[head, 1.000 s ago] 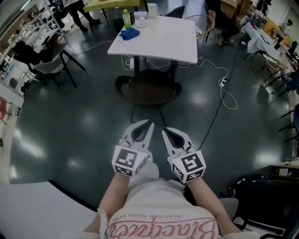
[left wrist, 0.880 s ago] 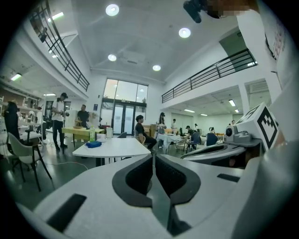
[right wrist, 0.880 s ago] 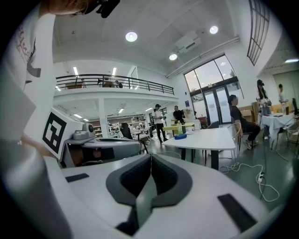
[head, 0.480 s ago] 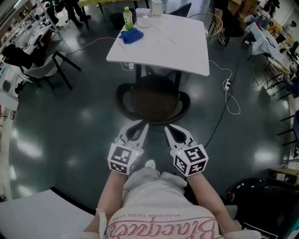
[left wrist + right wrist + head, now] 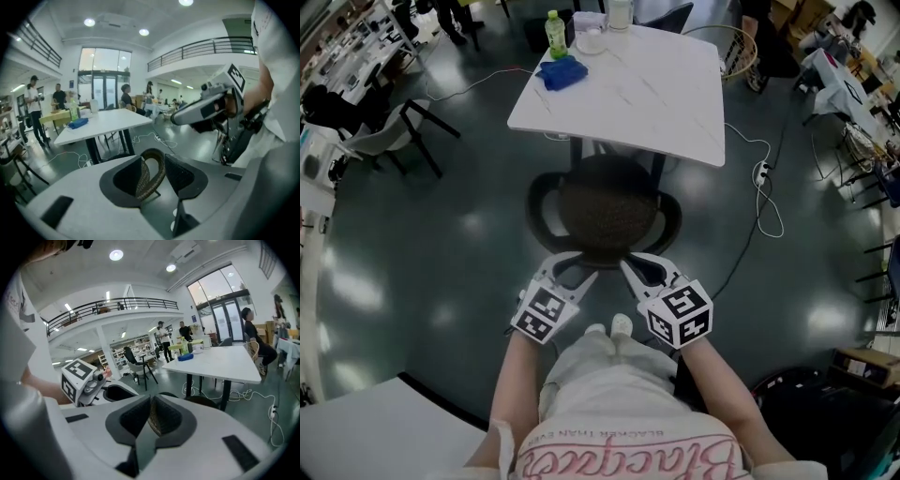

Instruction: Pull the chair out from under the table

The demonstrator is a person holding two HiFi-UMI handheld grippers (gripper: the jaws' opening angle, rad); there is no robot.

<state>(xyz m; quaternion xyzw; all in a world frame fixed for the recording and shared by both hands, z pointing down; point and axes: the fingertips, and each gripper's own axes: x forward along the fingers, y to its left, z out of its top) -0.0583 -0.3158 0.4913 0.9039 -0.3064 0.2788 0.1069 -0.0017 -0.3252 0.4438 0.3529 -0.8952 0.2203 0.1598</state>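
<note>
The chair (image 5: 605,208), with a dark mesh back and black rim, stands tucked partly under the white table (image 5: 619,89). My left gripper (image 5: 567,271) is at the near left of the chair's back. Its jaws have just been opening and now stand wide. In the left gripper view the chair's rim (image 5: 157,165) runs between the jaws of the left gripper (image 5: 153,172), with a gap on the right side. My right gripper (image 5: 627,266) is shut, its tips at the near right of the rim. In the right gripper view the chair's mesh (image 5: 153,419) shows right at the closed tips.
On the table's far end stand a green bottle (image 5: 552,35), a blue cloth (image 5: 562,72) and a white cup (image 5: 619,14). White cables (image 5: 761,192) trail over the floor at the right. Another chair (image 5: 389,131) stands at the left. People stand in the background.
Both grippers have moved forward and down to the chair's back. The left jaws, shut before, now stand open around the rim. The right jaws stay shut.
</note>
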